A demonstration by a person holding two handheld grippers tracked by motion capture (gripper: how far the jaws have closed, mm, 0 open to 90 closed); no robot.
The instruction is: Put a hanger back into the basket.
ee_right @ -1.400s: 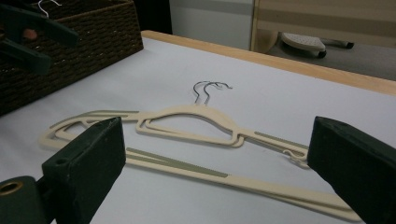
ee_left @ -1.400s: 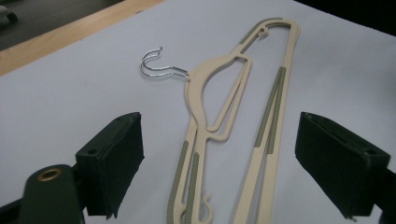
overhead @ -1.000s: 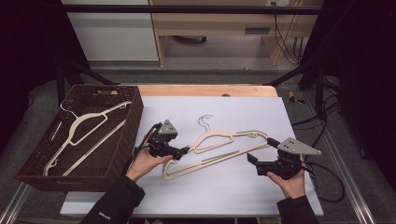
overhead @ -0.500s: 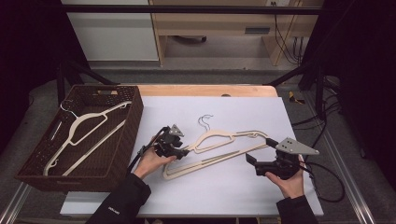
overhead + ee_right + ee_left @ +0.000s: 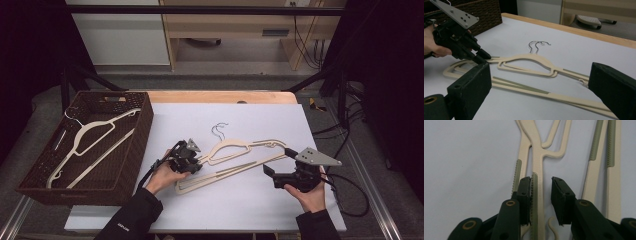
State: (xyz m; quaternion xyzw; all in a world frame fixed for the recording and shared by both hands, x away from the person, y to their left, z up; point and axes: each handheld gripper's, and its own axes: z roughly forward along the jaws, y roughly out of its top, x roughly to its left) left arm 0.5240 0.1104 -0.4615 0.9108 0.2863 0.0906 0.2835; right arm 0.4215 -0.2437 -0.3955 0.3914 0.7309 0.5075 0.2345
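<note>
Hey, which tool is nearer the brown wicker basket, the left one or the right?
Left. The left tool sits just beside the wicker basket, at the hangers' near end; the right tool is across the table.

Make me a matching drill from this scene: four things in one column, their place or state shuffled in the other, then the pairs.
Things:
1. basket
2. hangers on the sheet
3. left tool
4. right tool

Places or states:
A. jaws wide open, nothing between them
B. stacked as a pair, hooks side by side
C. at the table's left edge, a hanger inside
D. jaws astride a hanger arm, one pad against it

Pairs: 1-C, 2-B, 3-D, 4-A
</note>
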